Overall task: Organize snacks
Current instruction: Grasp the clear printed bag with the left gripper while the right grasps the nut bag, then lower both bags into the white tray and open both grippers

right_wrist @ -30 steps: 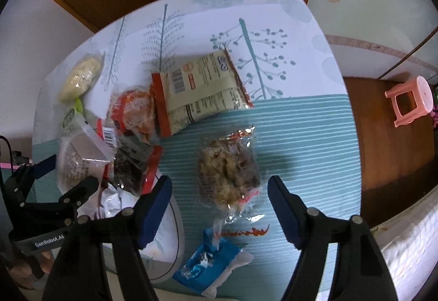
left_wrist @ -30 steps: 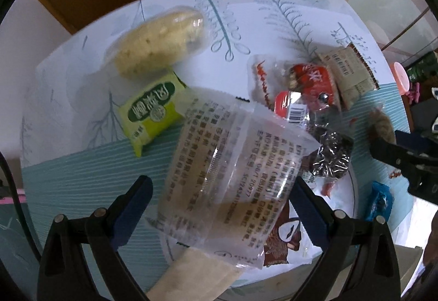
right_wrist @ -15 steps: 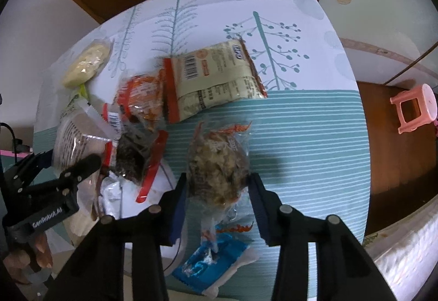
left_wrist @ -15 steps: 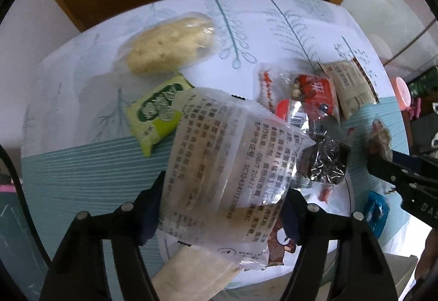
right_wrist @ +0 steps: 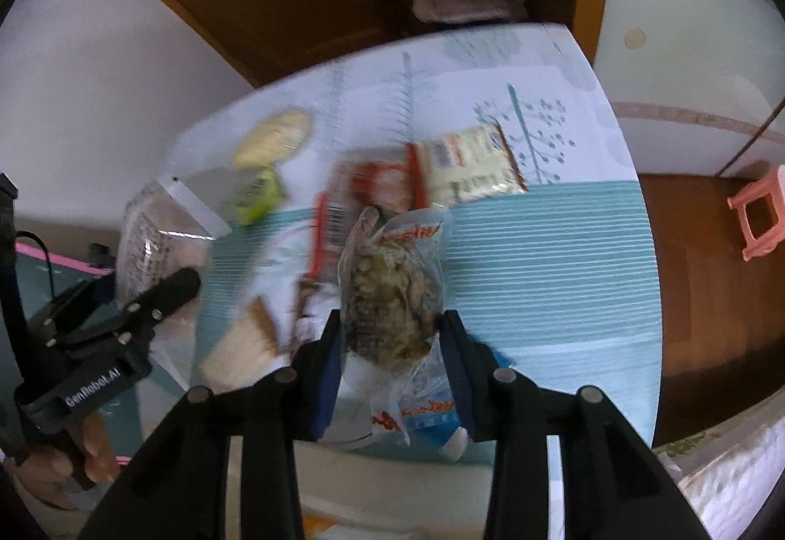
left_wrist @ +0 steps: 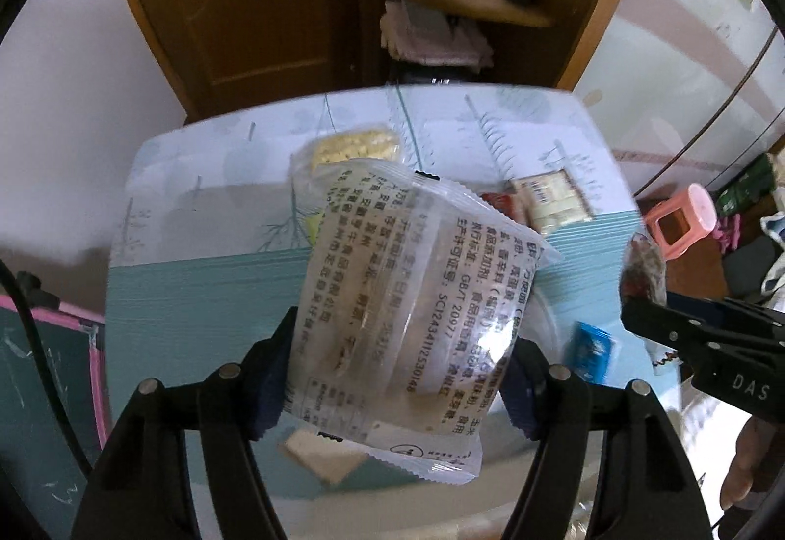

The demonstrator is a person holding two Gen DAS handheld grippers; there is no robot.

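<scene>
Two packets are now riding clear of the table [left_wrist: 206, 294]: left gripper [left_wrist: 397, 373] pinching the clear printed packet [left_wrist: 407, 309], right gripper [right_wrist: 390, 343] pinching the brown snack bag [right_wrist: 392, 289]; remaining snacks are lying toward twelve o'clock, awaiting sorting.

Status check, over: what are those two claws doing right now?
Left gripper clamps clear printed packet. Right gripper clamps brown snack bag. Nothing blocking.

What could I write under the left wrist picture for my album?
Left gripper lifts a clear printed snack packet above the snack-strewn table.
</scene>
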